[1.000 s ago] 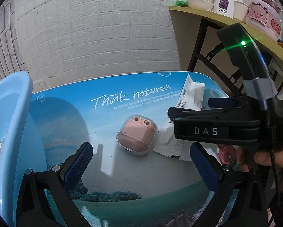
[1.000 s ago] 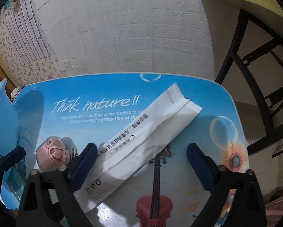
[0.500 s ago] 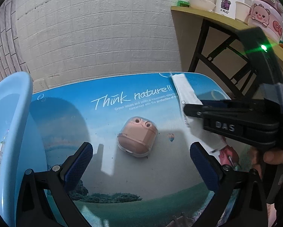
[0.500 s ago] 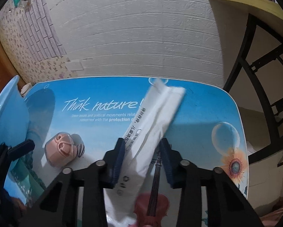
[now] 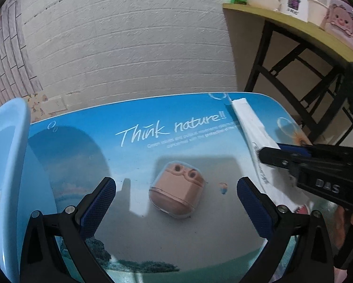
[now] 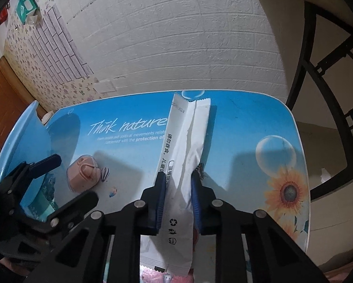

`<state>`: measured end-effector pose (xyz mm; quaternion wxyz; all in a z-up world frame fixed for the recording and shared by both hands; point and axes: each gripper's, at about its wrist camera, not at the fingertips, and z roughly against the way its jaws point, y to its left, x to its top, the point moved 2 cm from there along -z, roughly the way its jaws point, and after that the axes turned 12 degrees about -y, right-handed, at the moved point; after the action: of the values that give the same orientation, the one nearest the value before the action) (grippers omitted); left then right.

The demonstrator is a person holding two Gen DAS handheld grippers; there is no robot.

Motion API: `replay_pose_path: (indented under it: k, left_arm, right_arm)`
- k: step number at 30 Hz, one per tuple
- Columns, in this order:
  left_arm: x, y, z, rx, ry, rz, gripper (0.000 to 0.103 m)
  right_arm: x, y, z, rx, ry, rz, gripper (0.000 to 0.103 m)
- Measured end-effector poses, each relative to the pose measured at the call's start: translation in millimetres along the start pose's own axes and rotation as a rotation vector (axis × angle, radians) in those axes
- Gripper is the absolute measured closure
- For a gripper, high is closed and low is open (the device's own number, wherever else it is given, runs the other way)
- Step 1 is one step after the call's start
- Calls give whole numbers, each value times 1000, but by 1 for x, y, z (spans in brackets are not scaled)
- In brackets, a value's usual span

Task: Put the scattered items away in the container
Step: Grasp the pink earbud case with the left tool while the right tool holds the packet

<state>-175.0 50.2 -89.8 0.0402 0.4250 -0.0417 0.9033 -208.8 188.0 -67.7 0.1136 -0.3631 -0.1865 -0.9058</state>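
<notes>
My right gripper (image 6: 177,184) is shut on a long white sachet (image 6: 184,141) and holds it above the blue printed table (image 6: 247,127). The sachet also shows in the left wrist view (image 5: 254,134), pinched by the right gripper (image 5: 268,151). A pink earbud case (image 5: 176,193) lies on the table between the open fingers of my left gripper (image 5: 176,198), a little ahead of them. It also shows in the right wrist view (image 6: 82,173). A light blue basin (image 5: 4,165) stands at the left; its rim shows in the right wrist view (image 6: 18,136).
A white brick wall stands behind the table. A shelf (image 5: 294,26) on black legs with cups and a pink pig container is at the right. The table's right edge (image 6: 303,165) drops to the floor.
My right gripper closed on the sachet and lifted it, turning it lengthwise along the fingers. My left gripper moved slightly closer to the pink case and stayed open.
</notes>
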Motion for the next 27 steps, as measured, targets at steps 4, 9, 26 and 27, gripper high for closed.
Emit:
replay_pose_path:
  k: [4, 9, 26, 27]
  left_arm:
    - [0, 5, -8, -3, 5, 2, 2]
    - [-3, 10, -14, -23, 38, 22, 25]
    - [-8, 12, -5, -50, 29, -34, 58]
    - [-9, 14, -3, -51, 29, -34, 58]
  right_arm:
    - [-2, -2, 2, 13, -3, 5, 83]
    - [-2, -3, 4, 13, -3, 4, 83]
    - [-2, 3, 5, -36, -3, 25, 69]
    - [-2, 4, 7, -36, -6, 27, 69]
